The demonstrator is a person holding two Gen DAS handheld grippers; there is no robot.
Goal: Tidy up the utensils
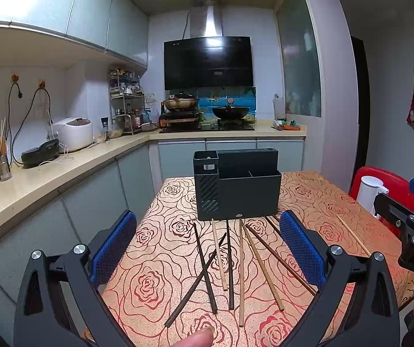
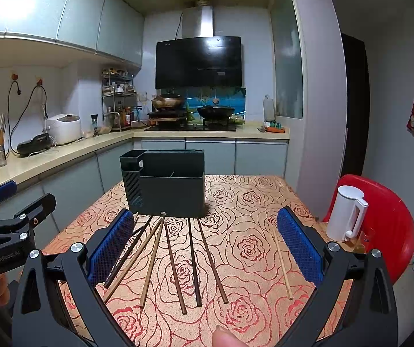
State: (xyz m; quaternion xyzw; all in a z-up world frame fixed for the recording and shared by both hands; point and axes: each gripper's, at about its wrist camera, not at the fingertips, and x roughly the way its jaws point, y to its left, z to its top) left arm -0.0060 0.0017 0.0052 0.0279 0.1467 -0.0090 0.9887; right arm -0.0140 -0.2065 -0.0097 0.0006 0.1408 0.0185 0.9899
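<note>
Several dark and light wooden chopsticks (image 1: 230,266) lie fanned on the rose-patterned tablecloth (image 1: 155,283) in front of a dark grey utensil holder (image 1: 237,186) with open compartments. My left gripper (image 1: 208,248) is open and empty, held above the chopsticks. In the right wrist view the chopsticks (image 2: 175,263) and the holder (image 2: 166,185) show again, with one light chopstick (image 2: 282,266) lying apart at the right. My right gripper (image 2: 205,247) is open and empty above them. Each gripper shows at the edge of the other's view.
A white kettle (image 2: 345,212) stands at the table's right edge before a red chair (image 2: 389,225). The kitchen counter (image 1: 48,173) with a rice cooker (image 1: 74,133) runs along the left. The stove with pans (image 1: 207,112) is behind.
</note>
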